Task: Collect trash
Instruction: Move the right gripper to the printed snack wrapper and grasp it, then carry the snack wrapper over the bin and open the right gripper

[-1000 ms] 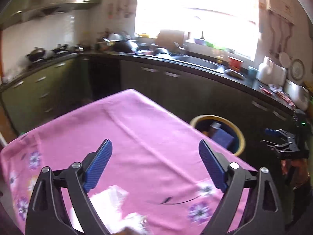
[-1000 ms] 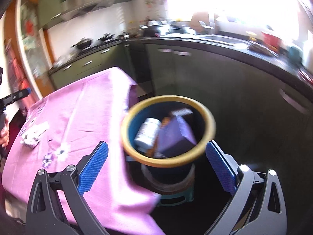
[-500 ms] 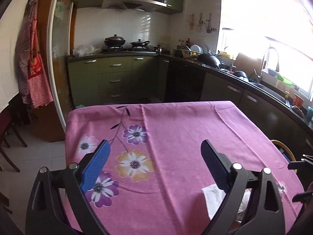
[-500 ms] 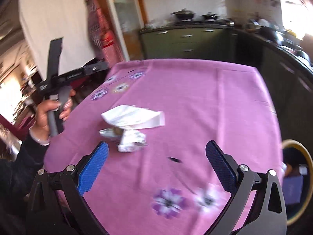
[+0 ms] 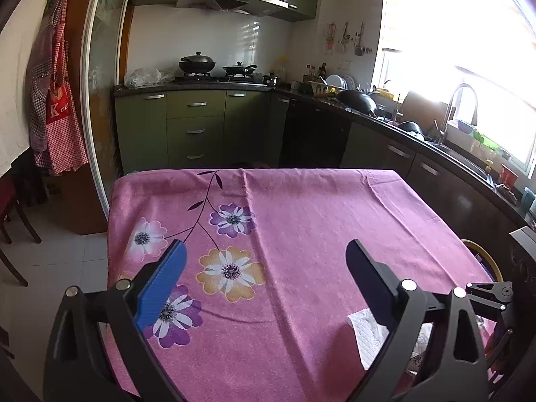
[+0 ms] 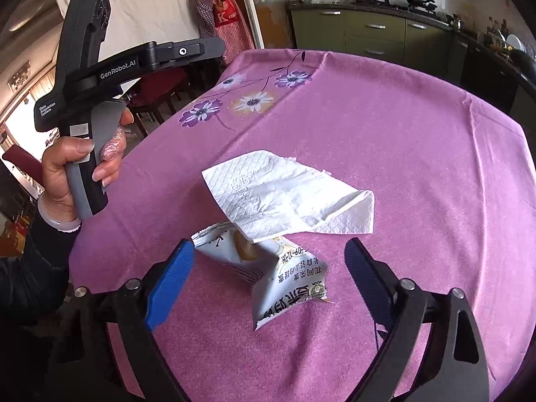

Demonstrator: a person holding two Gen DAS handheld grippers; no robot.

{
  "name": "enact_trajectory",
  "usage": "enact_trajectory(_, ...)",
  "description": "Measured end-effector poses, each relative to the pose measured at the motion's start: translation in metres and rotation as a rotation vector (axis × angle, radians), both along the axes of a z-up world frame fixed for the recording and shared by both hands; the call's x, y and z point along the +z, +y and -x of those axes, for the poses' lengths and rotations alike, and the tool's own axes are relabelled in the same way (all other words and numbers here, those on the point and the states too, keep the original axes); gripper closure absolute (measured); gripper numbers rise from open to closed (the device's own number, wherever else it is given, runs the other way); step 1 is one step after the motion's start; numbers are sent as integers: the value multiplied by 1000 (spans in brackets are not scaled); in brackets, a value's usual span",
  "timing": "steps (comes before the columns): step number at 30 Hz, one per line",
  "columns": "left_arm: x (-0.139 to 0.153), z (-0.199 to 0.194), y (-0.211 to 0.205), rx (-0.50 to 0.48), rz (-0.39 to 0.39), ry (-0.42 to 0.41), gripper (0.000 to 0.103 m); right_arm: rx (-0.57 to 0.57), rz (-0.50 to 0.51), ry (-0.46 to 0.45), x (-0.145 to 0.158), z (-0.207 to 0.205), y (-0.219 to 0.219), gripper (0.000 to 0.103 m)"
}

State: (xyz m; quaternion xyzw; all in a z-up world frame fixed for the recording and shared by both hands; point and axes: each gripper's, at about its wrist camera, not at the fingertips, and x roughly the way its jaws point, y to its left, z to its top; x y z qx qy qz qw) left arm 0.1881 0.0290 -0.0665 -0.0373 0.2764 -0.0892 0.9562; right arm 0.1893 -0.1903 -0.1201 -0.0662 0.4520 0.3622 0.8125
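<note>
A crumpled white snack wrapper [image 6: 281, 274] with printed writing lies on the pink tablecloth [image 6: 402, 140], and a white paper napkin [image 6: 288, 197] rests partly over its far end. My right gripper [image 6: 268, 268] straddles the wrapper; its jaws are closing, and the pads stand clear of it on both sides. My left gripper [image 5: 264, 264] hangs open over the flowered part of the cloth [image 5: 301, 207] with nothing between its fingers. In the left wrist view the napkin [image 5: 365, 335] shows at the lower right, half hidden by the right finger. The yellow-rimmed bin [image 5: 482, 258] peeks past the table's right edge.
A person's hand [image 6: 67, 167] holds the left gripper's handle at the table's left side. Green kitchen cabinets [image 5: 194, 127] and a dark counter [image 5: 418, 140] with pots and a sink run behind and to the right of the table. Dark chairs [image 5: 13, 227] stand at the left.
My right gripper swung from over the bin to the table and came down around the wrapper, its jaws narrowing. The left gripper turned from facing the bin to facing the stove, then held still.
</note>
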Motion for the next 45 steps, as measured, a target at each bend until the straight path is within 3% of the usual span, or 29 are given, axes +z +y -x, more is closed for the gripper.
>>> enact_trajectory(5, -2, 0, -4, -13, -13, 1, 11, 19, -4, 35, -8, -6, 2, 23)
enact_trajectory(7, -2, 0, -4, -12, -10, 2, 11, 29, 0, 41, -10, -5, 5, 42)
enact_trajectory(12, -3, -1, -3, -8, 2, 7, 11, 28, -13, 23, -5, 4, 5, 61)
enact_trajectory(24, -6, -1, -3, -13, -10, 8, 11, 26, -55, 23, 12, 39, -18, 63)
enact_trajectory(30, -8, -2, -4, -16, -21, 12, 11, -56, -87, 19, 24, 56, -59, 62)
enact_trajectory(36, -11, -5, -5, -16, -36, 23, 11, -105, -108, 72, 29, 73, -103, 60)
enact_trajectory(45, -15, -8, -7, -22, -51, 35, 11, -61, -105, 53, 46, 108, -100, 60)
